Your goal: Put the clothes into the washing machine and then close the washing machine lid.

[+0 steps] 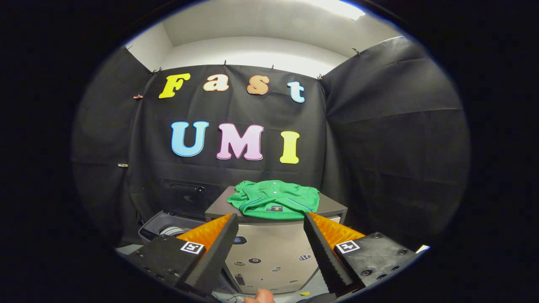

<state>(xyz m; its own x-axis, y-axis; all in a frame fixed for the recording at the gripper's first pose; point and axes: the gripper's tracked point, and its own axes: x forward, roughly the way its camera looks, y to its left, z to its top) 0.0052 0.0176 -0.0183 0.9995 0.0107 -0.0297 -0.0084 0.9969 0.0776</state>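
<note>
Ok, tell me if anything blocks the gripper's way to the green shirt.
Nothing visible does. The gripper is open, and the green shirt lies crumpled on the top of the cabinet just beyond the fingertips, with open space between. The washing machine sits low beside the cabinet.

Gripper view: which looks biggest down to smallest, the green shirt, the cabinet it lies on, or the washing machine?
1. Cabinet.
2. Green shirt.
3. Washing machine, though the open tongs hide much of it, so its rank is unsure.
</note>
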